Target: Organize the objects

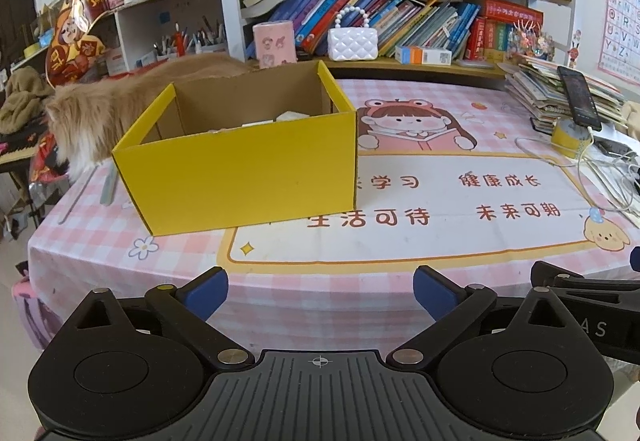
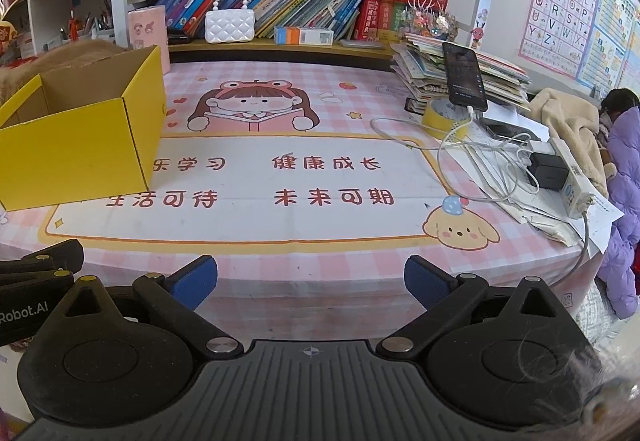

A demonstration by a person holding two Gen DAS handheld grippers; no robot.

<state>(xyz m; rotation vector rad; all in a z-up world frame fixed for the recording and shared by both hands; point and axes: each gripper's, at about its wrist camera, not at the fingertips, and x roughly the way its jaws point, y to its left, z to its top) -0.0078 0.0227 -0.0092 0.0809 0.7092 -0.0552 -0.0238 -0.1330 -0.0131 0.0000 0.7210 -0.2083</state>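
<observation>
The yellow box [image 1: 240, 157] stands upright and open-topped on the left part of the table [image 1: 400, 241], on the pink checked cloth. The left wrist view shows a few pale items [image 1: 280, 118] lying low inside it, near the far wall; what they are cannot be told. In the right wrist view the same box [image 2: 80, 137] sits at the left edge, its interior mostly hidden by the near wall.

The left gripper [image 1: 320, 291] is held back from the near table edge, jaws spread wide, nothing between the blue pads [image 1: 204, 291]. The right gripper [image 2: 310, 281] is in the same condition: jaws fully apart, empty, pointed at the bare centre of the cloth. The two grippers are side by side (each shows at the margin of the other's view).

Judgement of step: the box already holds some contents and both grippers are free, so this looks like a pause between placements, or the end of the job. No loose small object lies on the open cloth between the grippers and the box.

Remaining candidates are on the right side: a yellow tape roll [image 2: 444, 117] just beside the propped phone [image 2: 464, 75], its charging cable [image 2: 472, 161], and the stack of books [image 2: 460, 69] behind. A furry animal [image 1: 100, 109] lies behind the box.

Next move, if any: the right gripper would need to reach forward and right to the tape roll, close across its wall while clear of the cable, then carry it left over the box rim.
</observation>
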